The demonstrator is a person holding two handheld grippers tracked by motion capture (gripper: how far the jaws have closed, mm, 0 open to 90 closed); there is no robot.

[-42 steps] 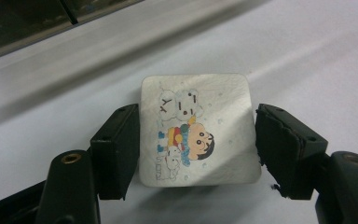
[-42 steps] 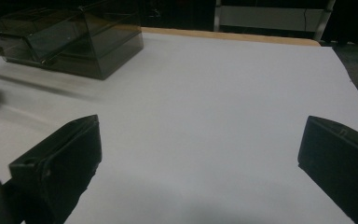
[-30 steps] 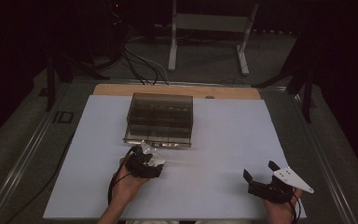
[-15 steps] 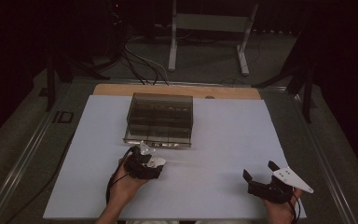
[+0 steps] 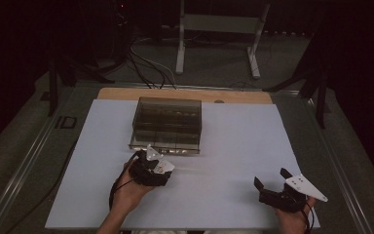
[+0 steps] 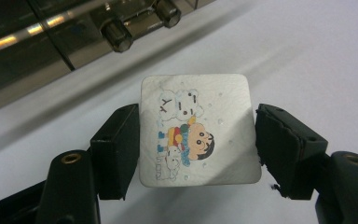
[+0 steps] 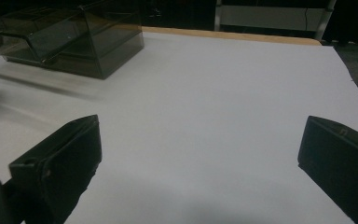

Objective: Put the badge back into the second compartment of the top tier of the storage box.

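A square card (image 6: 198, 130) with a cartoon print – a kid in a red top plus white bear figures – is sitting between the left gripper (image 6: 196, 140) jaws, its left edge against one jaw and its right edge at the other, so the jaws are pinching it by its sides. It is hanging just above the white sheet (image 6: 307, 56), right in front of the smoky clear box (image 6: 37, 42), whose two round knobs are showing at the near edge. In the high view the left gripper (image 5: 151, 168) is sitting just below the front edge of the box (image 5: 166, 124), held by a hand (image 5: 126, 187) coming in from the bottom. The box is standing at the middle back of the sheet (image 5: 233, 146). The right gripper (image 5: 277, 187) is sitting well apart at the near right – jaws spread wide, nothing between them, only bare sheet (image 7: 205, 116) ahead and the box (image 7: 70, 37) far off to its left.
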